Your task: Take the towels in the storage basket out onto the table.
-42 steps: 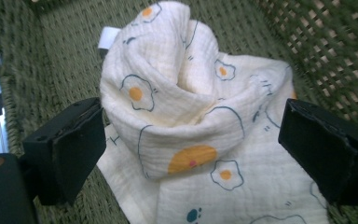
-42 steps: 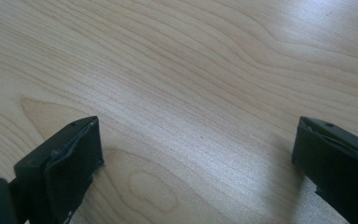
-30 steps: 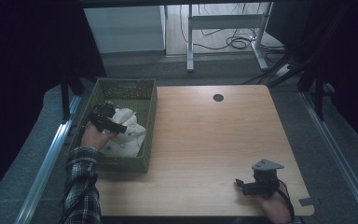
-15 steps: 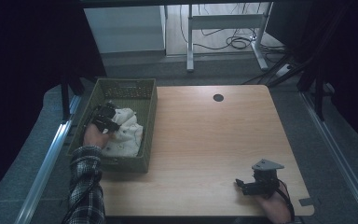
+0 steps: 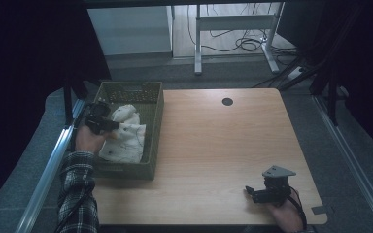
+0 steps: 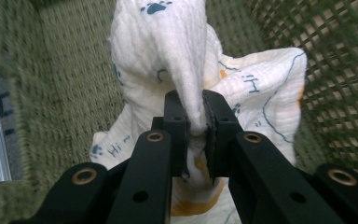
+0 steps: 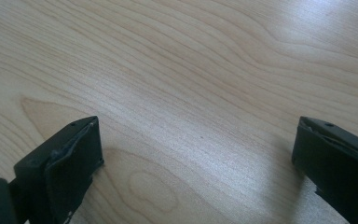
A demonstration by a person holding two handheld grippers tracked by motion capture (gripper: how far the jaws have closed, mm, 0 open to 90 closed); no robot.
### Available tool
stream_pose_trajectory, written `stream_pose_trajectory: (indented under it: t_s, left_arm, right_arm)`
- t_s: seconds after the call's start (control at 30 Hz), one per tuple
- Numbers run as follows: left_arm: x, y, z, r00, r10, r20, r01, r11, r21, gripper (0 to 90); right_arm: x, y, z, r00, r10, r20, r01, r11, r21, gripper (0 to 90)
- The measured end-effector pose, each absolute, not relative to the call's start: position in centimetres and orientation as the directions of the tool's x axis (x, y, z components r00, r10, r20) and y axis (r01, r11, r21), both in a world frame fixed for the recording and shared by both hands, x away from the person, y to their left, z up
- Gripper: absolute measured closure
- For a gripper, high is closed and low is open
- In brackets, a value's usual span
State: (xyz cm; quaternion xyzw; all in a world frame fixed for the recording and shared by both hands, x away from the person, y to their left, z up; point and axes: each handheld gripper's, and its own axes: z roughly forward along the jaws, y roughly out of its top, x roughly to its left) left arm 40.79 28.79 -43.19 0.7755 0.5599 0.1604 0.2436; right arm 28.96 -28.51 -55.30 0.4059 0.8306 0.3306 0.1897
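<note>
A white cloth (image 5: 126, 140) printed with blue paw marks and "Hi" lies bunched in a green mesh basket (image 5: 154, 127) at the table's left. My left gripper (image 5: 113, 127) reaches into the basket from its left side. Its jaws have just been closing and are now shut on a raised fold of the cloth (image 6: 261, 88), which sits pinched between the gripper (image 6: 196, 106) pads. My right gripper (image 5: 249, 191) rests low over the table's near right corner. In its own view the right gripper (image 7: 196, 154) stands open, with bare wood between the jaws.
The wooden table (image 5: 233, 141) has a dark round cable hole (image 5: 227, 101) near its far edge. The basket walls (image 6: 60, 70) stand close around the left gripper. A metal rail (image 5: 48, 170) runs along the table's left side.
My left gripper has risen a little and drawn a fold of the cloth up with it. The right gripper has stayed where it was.
</note>
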Motion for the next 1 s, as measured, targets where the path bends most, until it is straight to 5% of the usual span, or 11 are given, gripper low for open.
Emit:
stream_pose_trajectory:
  t_s: [0.33,1.0]
  left_arm:
    - [39.0,29.4,-38.9,0.34,0.939,-0.045,0.712,-0.226,0.665,81.0]
    - [36.0,28.6,-34.7,0.344,0.936,-0.077,0.395,-0.069,0.916,80.8]
  right_arm:
    - [29.0,-28.5,-55.3,-0.598,0.8,-0.046,0.55,0.451,0.703,1.6]
    - [29.0,-28.5,-55.3,-0.599,0.8,-0.047,0.548,0.452,0.704,1.6]
